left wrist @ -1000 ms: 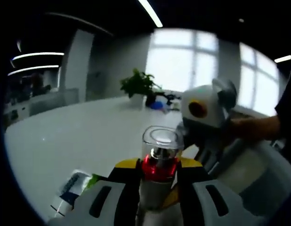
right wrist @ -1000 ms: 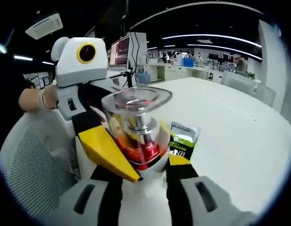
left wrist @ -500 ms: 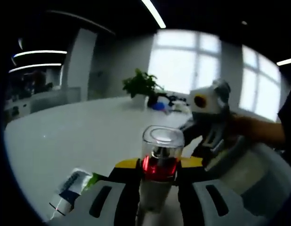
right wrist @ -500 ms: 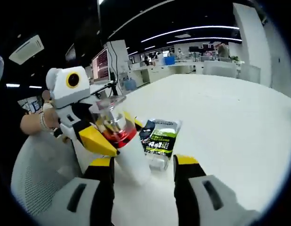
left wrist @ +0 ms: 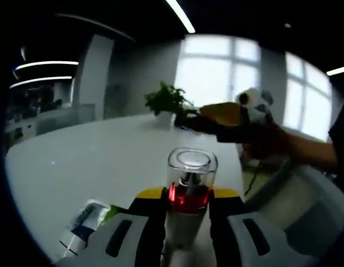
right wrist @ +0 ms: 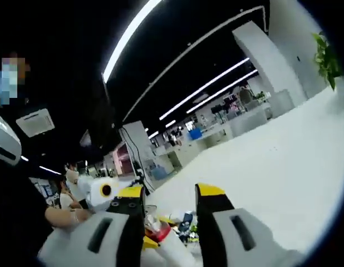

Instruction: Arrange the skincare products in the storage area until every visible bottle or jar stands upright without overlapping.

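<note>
A bottle [left wrist: 186, 214] with a clear cap, red collar and white body stands upright on the white table [left wrist: 94, 156]. My left gripper [left wrist: 186, 194] is shut on it, its yellow-tipped jaws pressing either side of the collar. My right gripper [right wrist: 169, 194] is held high above the table, open, with nothing between its jaws. It also appears at the upper right of the left gripper view as the right gripper [left wrist: 216, 118], in a hand. From up there the bottle [right wrist: 160, 232] looks small and low, and the left gripper [right wrist: 151, 241] is on it. A green and blue tube [left wrist: 82, 225] lies flat beside the bottle.
A white mesh chair [left wrist: 300, 203] stands close on the right of the table. A potted plant [left wrist: 165, 100] sits at the table's far end, before bright windows. The tube [right wrist: 186, 227] lies just past the bottle. Desks and monitors stand beyond the table [right wrist: 272, 150].
My right gripper has let go of the bottle, opened, and risen up and away from it. The left gripper keeps its hold and the bottle has stayed in place.
</note>
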A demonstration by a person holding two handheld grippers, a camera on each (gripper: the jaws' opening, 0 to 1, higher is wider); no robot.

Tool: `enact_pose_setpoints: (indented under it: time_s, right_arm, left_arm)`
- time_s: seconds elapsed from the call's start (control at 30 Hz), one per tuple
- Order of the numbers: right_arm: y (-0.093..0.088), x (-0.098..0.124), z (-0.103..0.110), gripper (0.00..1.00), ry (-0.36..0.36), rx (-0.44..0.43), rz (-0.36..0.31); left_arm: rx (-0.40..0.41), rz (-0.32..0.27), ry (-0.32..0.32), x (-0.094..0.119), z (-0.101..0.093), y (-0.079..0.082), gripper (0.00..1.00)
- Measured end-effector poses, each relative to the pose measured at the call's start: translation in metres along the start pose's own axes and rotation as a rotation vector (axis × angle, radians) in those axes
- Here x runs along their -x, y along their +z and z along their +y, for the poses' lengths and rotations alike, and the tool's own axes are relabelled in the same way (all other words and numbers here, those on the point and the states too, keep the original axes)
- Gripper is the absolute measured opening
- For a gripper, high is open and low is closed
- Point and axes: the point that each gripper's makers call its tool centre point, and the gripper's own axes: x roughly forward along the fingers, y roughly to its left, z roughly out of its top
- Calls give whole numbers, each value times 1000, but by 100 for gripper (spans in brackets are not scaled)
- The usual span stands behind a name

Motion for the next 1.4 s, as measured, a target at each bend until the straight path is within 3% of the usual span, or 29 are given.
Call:
enact_pose_setpoints:
  time_s: [0.17, 0.33, 0.5, 0.6, 0.67, 1.07, 1.13, 1.2, 1.27, 1.4]
  right_arm:
    - [-36, -14, 17, 54, 74, 91, 172]
    - [-64, -18, 20, 52, 68, 192, 294]
    - [-68, -23, 26, 45, 92, 209, 298]
    - [-74, -22, 28, 38, 97, 281, 334]
    - [-73, -23, 30, 36, 107, 264, 327]
    - [-81, -22, 35, 31, 130, 355, 375]
    - [-82, -22, 35, 30, 131, 375, 378]
    - [-81, -22, 34, 30, 126, 384, 378]
    - [-81, -22, 34, 30, 124, 386, 378]
    - [-80, -21, 32, 30, 122, 405, 372]
  left_arm:
    - [-11, 5, -20, 0, -4, -1, 26]
    - [-6, 0, -26, 0, -4, -2, 26]
    - [6, -8, -40, 0, -5, -2, 27]
    - [5, -7, -53, 0, -7, -2, 27]
    - [3, -7, -57, 0, -8, -2, 27]
    - [-5, 3, -66, 0, -9, -2, 27]
    - [-2, 30, -59, 0, -8, -6, 28]
    - [-67, 107, -31, -1, -4, -19, 28]
    - [-92, 130, -26, -1, -4, -23, 28]
    - [-59, 148, -16, -1, -2, -27, 27]
